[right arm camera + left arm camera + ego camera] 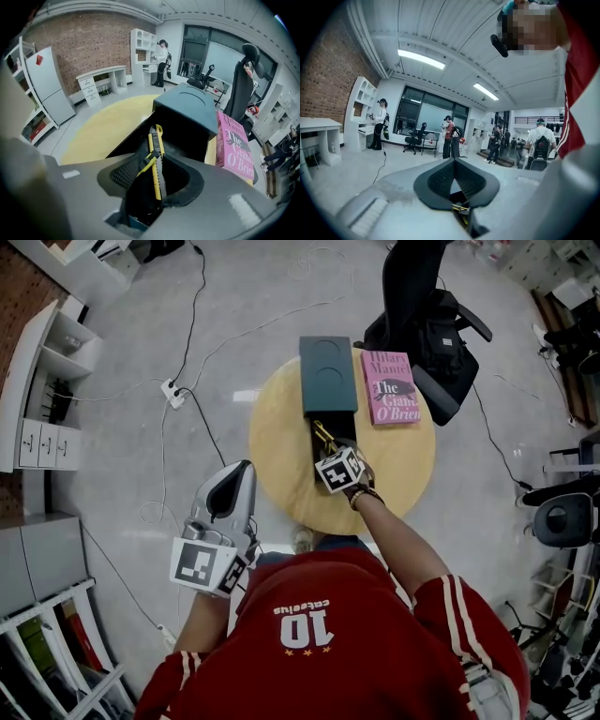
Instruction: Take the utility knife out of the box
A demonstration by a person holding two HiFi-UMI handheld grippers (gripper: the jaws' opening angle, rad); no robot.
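Note:
A yellow-and-black utility knife (322,433) lies in the open black tray of a dark teal box (328,371) on the round yellow table (281,446). My right gripper (327,442) tilts down into the tray. In the right gripper view the knife (155,159) runs lengthwise through the gap of my right gripper (157,182), whose jaws stand wide open and do not press on it. The box's lid (197,105) rises just behind. My left gripper (247,468) hangs off the table's left edge; in its own view the left gripper (453,164) is shut and empty.
A pink book (388,385) lies to the right of the box, also seen as the pink book (234,145) in the right gripper view. A black office chair (431,324) stands behind the table. A power strip (172,392) with cables lies on the floor at left, near white shelves (37,381).

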